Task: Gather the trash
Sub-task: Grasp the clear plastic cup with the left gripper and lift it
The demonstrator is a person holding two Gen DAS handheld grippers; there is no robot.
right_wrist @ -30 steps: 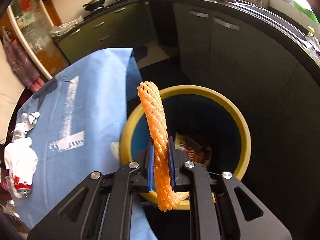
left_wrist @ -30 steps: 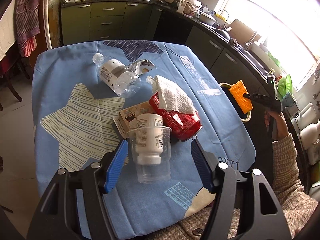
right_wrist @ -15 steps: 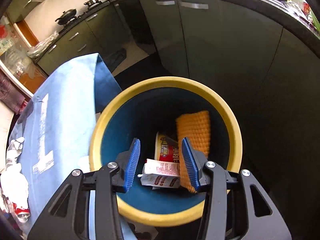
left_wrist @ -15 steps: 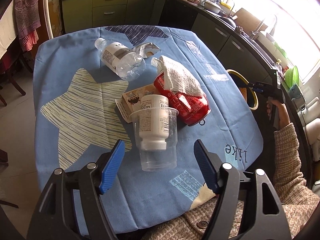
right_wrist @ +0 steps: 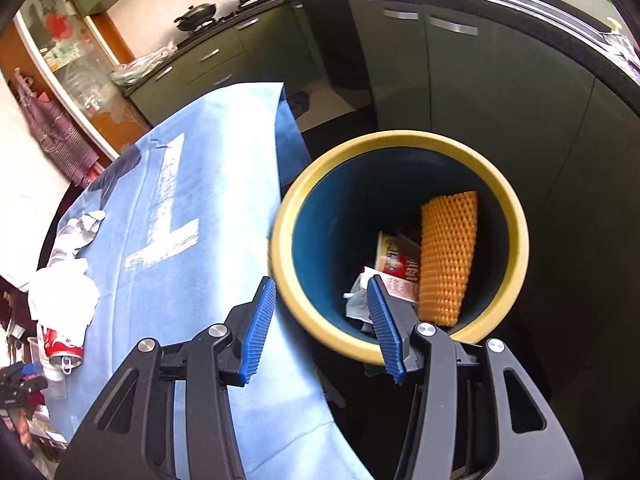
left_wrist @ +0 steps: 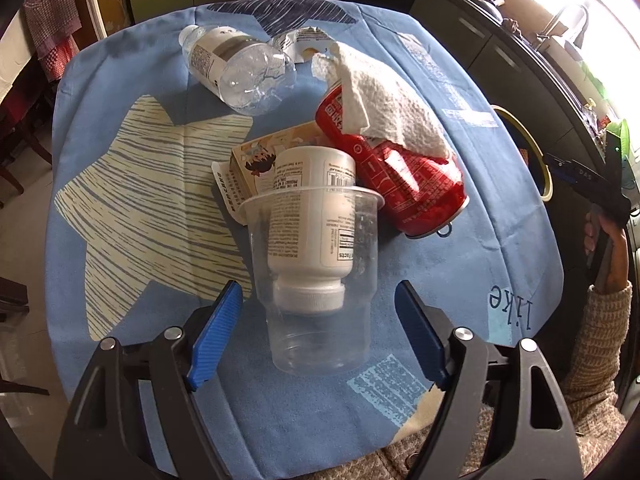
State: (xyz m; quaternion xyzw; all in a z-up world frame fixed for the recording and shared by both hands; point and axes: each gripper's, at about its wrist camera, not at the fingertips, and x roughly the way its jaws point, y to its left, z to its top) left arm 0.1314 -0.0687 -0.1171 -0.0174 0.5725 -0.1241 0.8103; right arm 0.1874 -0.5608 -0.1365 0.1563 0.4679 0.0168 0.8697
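On the blue tablecloth [left_wrist: 132, 92] lies a clear plastic cup [left_wrist: 316, 320] with a white pill bottle [left_wrist: 310, 232] upside down inside it. My left gripper [left_wrist: 318, 286] hangs just above it, jaws opening, one pad on each side of the cup and neither touching. Behind it lie a crushed red can [left_wrist: 396, 176] under a white paper towel [left_wrist: 384, 96], a small carton [left_wrist: 256, 160] and a clear water bottle [left_wrist: 240, 68]. My right gripper [right_wrist: 320, 280] is over the near rim of the yellow-rimmed bin [right_wrist: 516, 220], jaws opening and empty. An orange foam net [right_wrist: 448, 256] rests inside the bin.
The bin stands on the floor between the table's right edge and dark green cabinets [right_wrist: 460, 92]. It also holds a noodle cup [right_wrist: 394, 256] and a wrapper. A torn silver wrapper [left_wrist: 300, 42] lies at the table's far side. A sleeved hand [left_wrist: 604, 248] holds the right gripper.
My right gripper has let go of the orange net, which dropped into the bin, and has shifted towards the table. My left gripper sank closer to the cup and its jaws widened.
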